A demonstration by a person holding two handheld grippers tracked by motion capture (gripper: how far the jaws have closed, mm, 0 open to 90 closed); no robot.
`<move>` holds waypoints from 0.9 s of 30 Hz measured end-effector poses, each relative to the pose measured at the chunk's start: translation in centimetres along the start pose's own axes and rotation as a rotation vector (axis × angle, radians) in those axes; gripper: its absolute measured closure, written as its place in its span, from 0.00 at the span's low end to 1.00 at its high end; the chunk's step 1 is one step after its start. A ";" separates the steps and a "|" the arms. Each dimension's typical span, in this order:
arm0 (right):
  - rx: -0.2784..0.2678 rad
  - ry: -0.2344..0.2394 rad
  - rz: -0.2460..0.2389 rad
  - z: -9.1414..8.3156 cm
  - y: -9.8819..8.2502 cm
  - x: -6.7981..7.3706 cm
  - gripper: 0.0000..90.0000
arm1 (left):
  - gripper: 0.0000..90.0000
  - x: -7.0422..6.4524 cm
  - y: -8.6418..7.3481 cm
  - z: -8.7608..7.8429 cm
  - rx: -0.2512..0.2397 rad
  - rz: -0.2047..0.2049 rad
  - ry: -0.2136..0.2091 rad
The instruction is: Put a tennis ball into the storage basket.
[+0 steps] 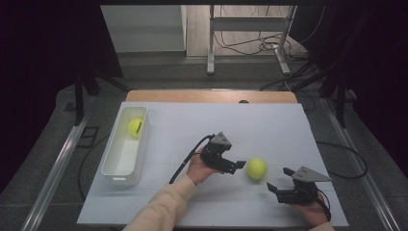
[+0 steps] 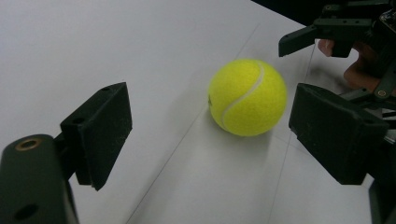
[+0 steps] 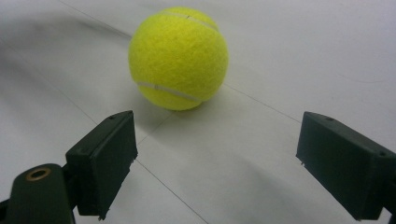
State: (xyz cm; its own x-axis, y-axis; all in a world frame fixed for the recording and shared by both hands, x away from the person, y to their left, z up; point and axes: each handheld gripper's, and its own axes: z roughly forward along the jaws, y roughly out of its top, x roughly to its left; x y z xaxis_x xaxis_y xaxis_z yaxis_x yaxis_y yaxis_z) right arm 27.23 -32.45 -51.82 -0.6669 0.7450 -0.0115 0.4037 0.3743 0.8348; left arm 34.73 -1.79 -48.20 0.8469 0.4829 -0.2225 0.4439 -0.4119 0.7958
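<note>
Jaws of the left gripper (image 2: 210, 135) spread wide, nothing between them; yellow ball (image 2: 247, 97) on the white table (image 2: 93, 37) just beyond their tips, untouched. Right gripper (image 3: 217, 158) likewise open, same ball ahead. Farther off, a white tray (image 1: 120, 154) holding a second ball (image 1: 135, 126).

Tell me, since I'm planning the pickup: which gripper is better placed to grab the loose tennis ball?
Probably the left gripper: its open jaws sit right beside the tennis ball. The right gripper is open too, but farther off.
</note>
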 end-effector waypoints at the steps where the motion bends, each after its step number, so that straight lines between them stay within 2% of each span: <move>1: 0.000 -0.001 0.001 0.0 0.0 0.0 0.14 | 0.15 -0.1 0.1 0.1 0.001 0.000 -0.002; 8: 0.006 -0.003 0.004 0.0 0.0 0.0 0.14 | 0.11 -0.5 0.4 1.1 0.024 0.009 -0.008; 16: 0.003 0.003 0.005 0.0 0.0 0.0 0.14 | 0.10 -0.9 0.7 2.1 0.045 0.025 -0.034; 22: -0.001 0.004 0.006 0.0 0.0 0.0 0.14 | 0.10 -1.2 1.0 3.0 0.081 0.040 -0.053; 27: 0.000 0.005 0.004 0.0 -0.1 0.0 0.14 | 0.09 -1.4 1.2 3.6 0.085 0.037 -0.054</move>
State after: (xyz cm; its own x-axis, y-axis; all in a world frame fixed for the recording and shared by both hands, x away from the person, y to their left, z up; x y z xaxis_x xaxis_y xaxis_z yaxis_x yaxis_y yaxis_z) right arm 27.19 -32.48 -51.85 -0.6684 0.7438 -0.0052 0.4064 0.3711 0.8349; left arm 35.14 -5.72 -49.01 0.8767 0.4248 -0.2259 0.4334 -0.4934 0.7541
